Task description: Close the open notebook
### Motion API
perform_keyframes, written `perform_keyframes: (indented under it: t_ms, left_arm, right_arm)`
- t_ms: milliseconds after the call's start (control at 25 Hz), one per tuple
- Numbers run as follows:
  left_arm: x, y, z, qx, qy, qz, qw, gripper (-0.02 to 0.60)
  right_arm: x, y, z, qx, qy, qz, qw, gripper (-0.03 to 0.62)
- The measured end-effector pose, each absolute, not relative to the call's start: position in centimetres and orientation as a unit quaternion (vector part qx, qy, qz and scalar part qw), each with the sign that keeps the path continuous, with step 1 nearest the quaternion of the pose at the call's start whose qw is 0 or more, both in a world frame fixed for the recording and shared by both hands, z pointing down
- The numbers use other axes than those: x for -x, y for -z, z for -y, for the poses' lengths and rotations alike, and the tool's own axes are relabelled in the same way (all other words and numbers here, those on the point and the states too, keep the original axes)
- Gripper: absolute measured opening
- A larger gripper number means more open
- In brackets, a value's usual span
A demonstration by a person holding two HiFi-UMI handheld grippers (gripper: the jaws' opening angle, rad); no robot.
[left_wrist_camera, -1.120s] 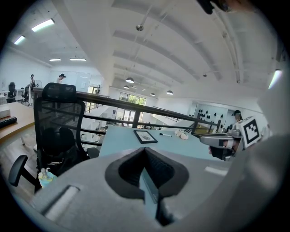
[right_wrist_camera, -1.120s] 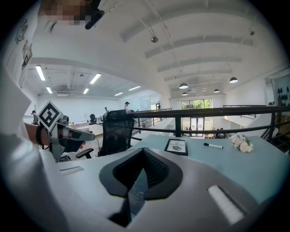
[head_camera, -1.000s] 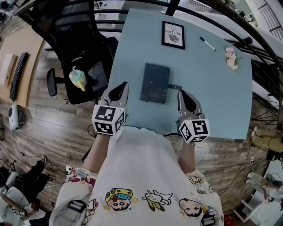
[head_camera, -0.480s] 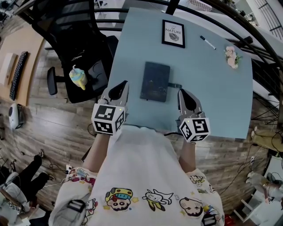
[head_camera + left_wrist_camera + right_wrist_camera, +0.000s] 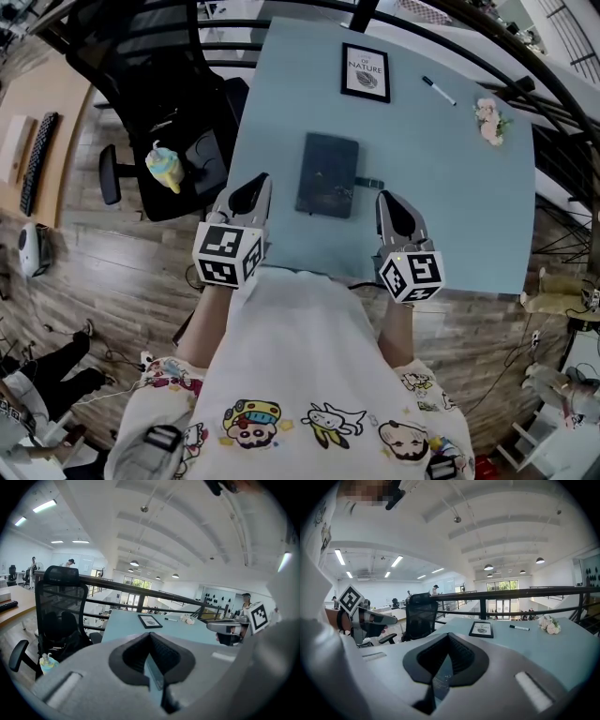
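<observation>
Nothing has shifted: the notebook [image 5: 328, 175] lies shut on the tabletop [image 5: 450, 178], left tongs [image 5: 263, 181] and right tongs [image 5: 383, 198] clenched empty near it, so closing looks done

A: How does the person hold the two tools?

B: The left tool [image 5: 255, 187] and the right tool [image 5: 386, 201] are both held out in front of the body. They are side by side but well apart. Each one points forward and a little downward.

A: And the jaws?

B: On both tools the jaws are closed together. In each gripper view the dark pads meet along one line.

A: What can we see of the arms?

B: The left forearm [image 5: 210, 321] and the right forearm [image 5: 397, 328] reach forward from the trunk to the tools. The left marker cube [image 5: 228, 255] and the right marker cube [image 5: 411, 276] sit at the near ends, towards the hands.
</observation>
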State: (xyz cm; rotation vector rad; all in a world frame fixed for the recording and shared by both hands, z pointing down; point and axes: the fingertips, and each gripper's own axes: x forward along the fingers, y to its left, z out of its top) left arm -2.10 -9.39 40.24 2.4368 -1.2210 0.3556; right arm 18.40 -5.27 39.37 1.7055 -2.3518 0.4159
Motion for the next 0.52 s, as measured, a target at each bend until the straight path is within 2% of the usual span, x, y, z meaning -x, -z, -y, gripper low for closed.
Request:
perform_keyframes:
  t_ms: [520]
  left_arm:
    - [2.06,-40.15,9.38,-0.871,-0.125,0.435,0.194,-0.002]
  right_arm:
    - [-18.41,-39.51,5.12,-0.580,-0.142,0.796,0.102,0.009]
